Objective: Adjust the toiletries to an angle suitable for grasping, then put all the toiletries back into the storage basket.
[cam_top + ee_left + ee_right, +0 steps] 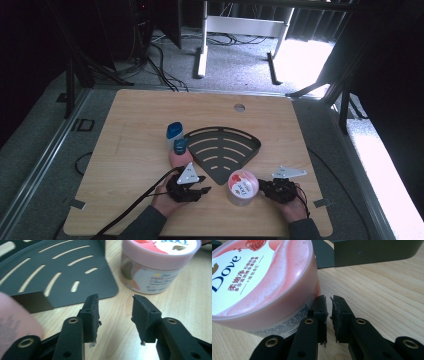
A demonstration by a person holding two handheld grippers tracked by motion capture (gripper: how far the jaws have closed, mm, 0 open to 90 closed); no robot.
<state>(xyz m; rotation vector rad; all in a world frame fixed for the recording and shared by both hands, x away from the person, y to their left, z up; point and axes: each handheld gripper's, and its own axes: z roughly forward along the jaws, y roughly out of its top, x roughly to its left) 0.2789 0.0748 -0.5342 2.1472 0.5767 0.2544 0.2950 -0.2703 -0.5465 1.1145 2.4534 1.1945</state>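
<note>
Up close, right hand-held gripper (328, 301) shut, empty, beside Dove jar (262, 282); left hand-held gripper (115, 305) half-open, empty.

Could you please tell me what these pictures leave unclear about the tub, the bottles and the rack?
- Pink-lidded tub: right gripper view's left edge crops it; side print too small.
- Pink bottle: left gripper view, a close blur cut by the edge.
- Blue-capped bottle: high view, label too small.
- Dark slotted rack: left gripper view's top crops it.
</note>
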